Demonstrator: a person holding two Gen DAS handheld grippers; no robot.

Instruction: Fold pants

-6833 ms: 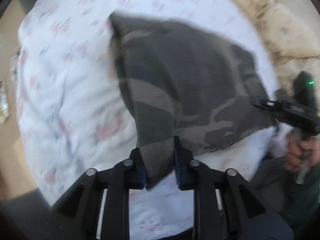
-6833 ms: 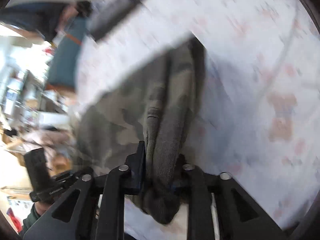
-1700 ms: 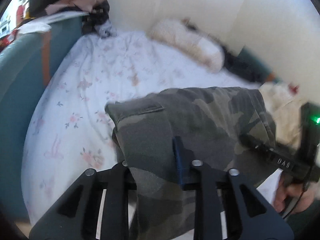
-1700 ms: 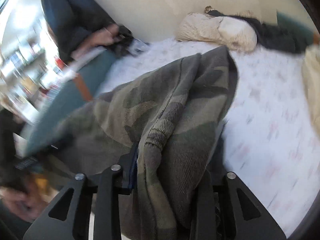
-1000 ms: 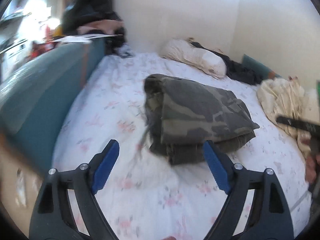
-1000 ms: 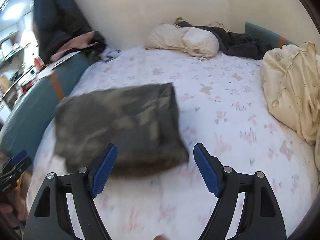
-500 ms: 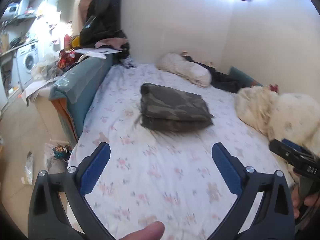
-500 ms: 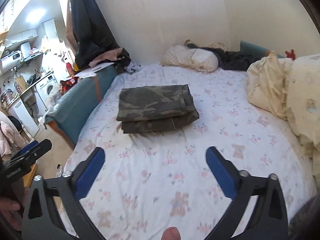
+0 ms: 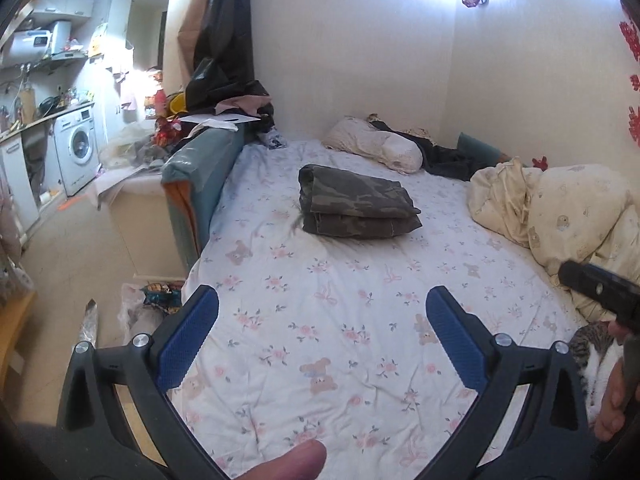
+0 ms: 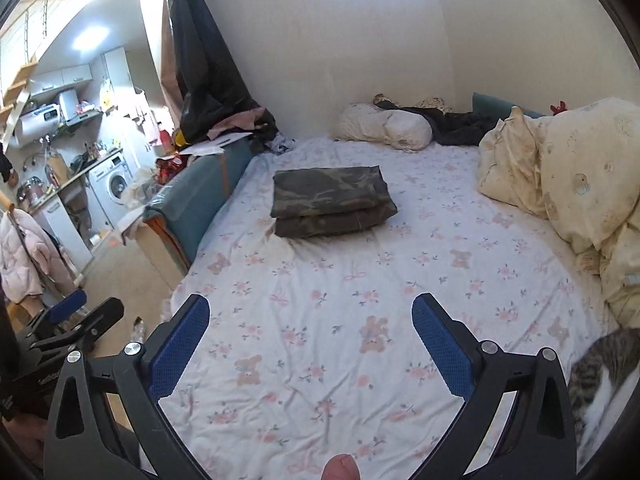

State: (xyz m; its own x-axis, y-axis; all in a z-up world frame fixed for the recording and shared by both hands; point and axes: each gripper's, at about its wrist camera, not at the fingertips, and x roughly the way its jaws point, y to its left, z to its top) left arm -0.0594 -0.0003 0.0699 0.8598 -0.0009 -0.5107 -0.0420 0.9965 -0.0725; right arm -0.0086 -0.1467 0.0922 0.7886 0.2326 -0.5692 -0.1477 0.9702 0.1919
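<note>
Now the camouflage-patterned cotton pants (image 9: 356, 204) lie as a thick rectangular stack of soft folded layers on the rumpled white floral bedsheet (image 9: 340, 320), near the bed's far end. Both the left tool (image 9: 322, 312) and the right tool (image 10: 310, 318), with ribbed blue pads, gape fully wide and empty. A second ago they sat much closer to the pants.

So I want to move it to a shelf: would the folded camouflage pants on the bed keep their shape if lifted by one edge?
Probably not. The folded camouflage pants are soft stacked cloth layers, so one-edge lifting would likely unfold them. They look thick, so fairly heavy; supporting underneath seems safer.
</note>
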